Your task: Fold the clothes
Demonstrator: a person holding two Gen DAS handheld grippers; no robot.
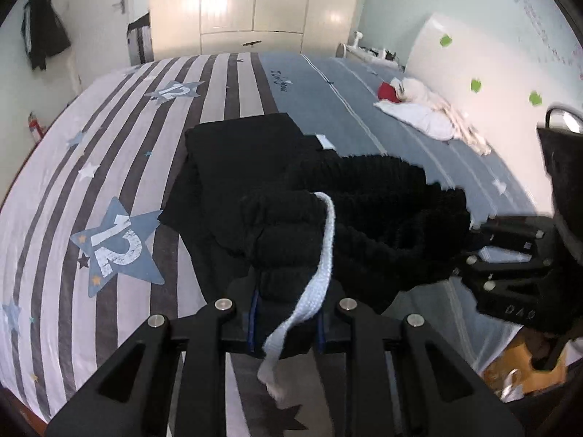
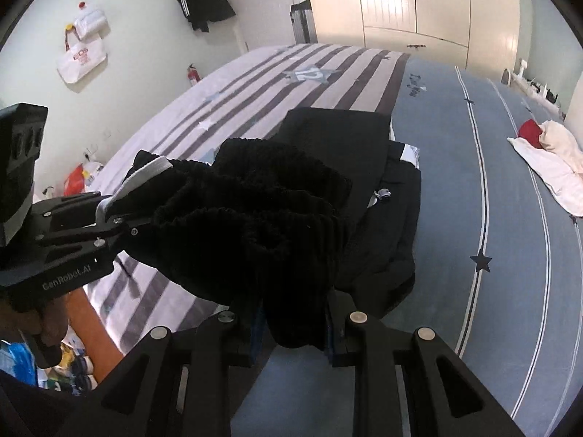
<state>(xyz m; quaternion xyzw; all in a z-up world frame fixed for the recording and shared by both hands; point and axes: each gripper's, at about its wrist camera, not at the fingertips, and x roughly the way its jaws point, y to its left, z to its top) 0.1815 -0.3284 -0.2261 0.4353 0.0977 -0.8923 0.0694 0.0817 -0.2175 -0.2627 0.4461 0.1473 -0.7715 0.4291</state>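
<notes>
A black pair of ribbed-waist trousers [image 1: 364, 215] lies partly folded on the bed; it also shows in the right wrist view [image 2: 262, 215]. My left gripper [image 1: 286, 313] is shut on the bunched waistband, with its white drawstring [image 1: 320, 255] hanging over the jaws. My right gripper [image 2: 293, 324] is shut on the other side of the waistband. Both hold the waistband lifted above the bed. The folded black legs [image 1: 237, 145] rest flat on the bed beyond. Each gripper shows in the other's view: right [image 1: 510, 255], left [image 2: 73, 233].
The bed has a striped and blue cover [image 1: 120, 167] with star prints. A white cloth pile with a red item [image 1: 426, 109] lies near the headboard side; it also shows in the right wrist view [image 2: 546, 153]. Wardrobe doors [image 1: 255, 0] stand beyond the bed. Bags and bottles [image 2: 73, 360] sit on the floor.
</notes>
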